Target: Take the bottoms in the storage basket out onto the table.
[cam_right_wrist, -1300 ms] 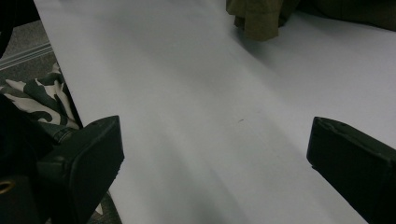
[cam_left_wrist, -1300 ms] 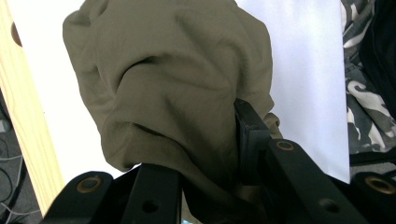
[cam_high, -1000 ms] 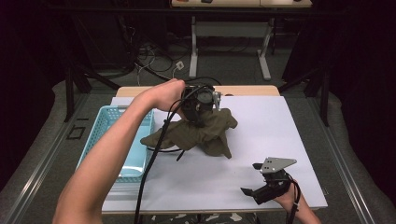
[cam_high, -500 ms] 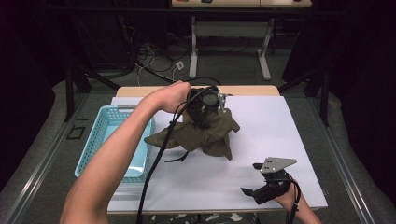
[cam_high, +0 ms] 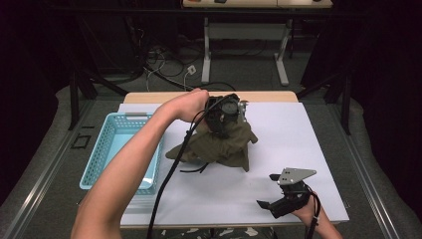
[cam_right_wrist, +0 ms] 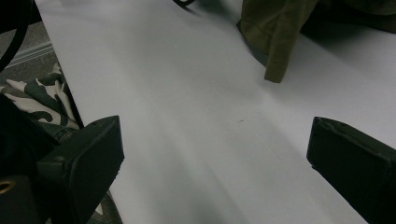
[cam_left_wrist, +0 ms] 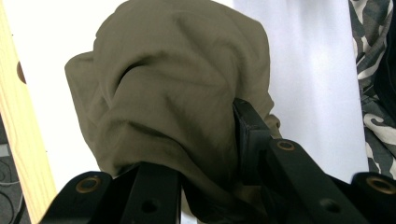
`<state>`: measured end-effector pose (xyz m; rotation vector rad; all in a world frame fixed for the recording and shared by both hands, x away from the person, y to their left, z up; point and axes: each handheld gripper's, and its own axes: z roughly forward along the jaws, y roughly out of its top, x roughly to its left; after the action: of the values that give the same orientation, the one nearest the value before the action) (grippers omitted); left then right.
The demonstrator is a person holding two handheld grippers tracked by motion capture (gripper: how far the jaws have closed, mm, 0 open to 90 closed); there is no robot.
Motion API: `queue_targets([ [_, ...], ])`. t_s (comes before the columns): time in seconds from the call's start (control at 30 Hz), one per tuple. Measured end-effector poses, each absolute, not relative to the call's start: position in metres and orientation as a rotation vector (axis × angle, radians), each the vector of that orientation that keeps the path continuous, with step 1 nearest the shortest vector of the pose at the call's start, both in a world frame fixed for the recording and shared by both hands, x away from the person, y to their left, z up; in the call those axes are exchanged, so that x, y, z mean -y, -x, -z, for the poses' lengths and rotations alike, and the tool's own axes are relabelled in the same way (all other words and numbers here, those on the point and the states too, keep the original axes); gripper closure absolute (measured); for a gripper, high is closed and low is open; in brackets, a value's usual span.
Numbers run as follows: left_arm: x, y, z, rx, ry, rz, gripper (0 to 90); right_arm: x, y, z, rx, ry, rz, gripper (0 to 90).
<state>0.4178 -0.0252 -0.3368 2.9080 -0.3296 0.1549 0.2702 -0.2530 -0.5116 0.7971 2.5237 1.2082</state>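
- Since the earlier frames, the left gripper (cam_high: 226, 115) has carried the cloth (cam_high: 219, 147) higher and a little toward the table's far edge; the cloth now hangs in a taller peak, with less of it spread flat.
- Right gripper (cam_high: 273, 203) has stayed where it was, near the front right corner of the table (cam_high: 308, 129).
- Left gripper's jaws are clenched on a bunched fold of the cloth (cam_left_wrist: 173, 107); in the left gripper view the fabric bulges up between and over both jaws.
- Cloth is olive-brown, soft and heavily creased, gathered at the top and draping downward.
- Its lower edges still rest on the white table top, around the middle of the table; one corner points toward the front, another toward the basket (cam_high: 99, 159).
- In the right gripper view a hanging flap of the cloth (cam_right_wrist: 280, 42) shows at the top, its hem touching the table (cam_right_wrist: 187, 116).
- Right gripper's (cam_right_wrist: 215, 154) jaws are spread wide with nothing between them, low over bare table.
- Basket is light blue, of open mesh, at the left side of the table, just beside the cloth's left corner.
- Left forearm (cam_high: 129, 174) crosses above the basket's right rim.
- Black cable (cam_high: 171, 174) trails from the left gripper down toward the table's front edge.
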Motion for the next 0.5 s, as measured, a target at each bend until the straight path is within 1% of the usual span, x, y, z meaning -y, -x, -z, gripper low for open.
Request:
queue_targets([
  [0.5,0.022,-0.421,0.353,0.284,-2.882,-0.144,74.1,0.254,-0.27,0.511,-2.525,-0.798,-1.208,3.6],
])
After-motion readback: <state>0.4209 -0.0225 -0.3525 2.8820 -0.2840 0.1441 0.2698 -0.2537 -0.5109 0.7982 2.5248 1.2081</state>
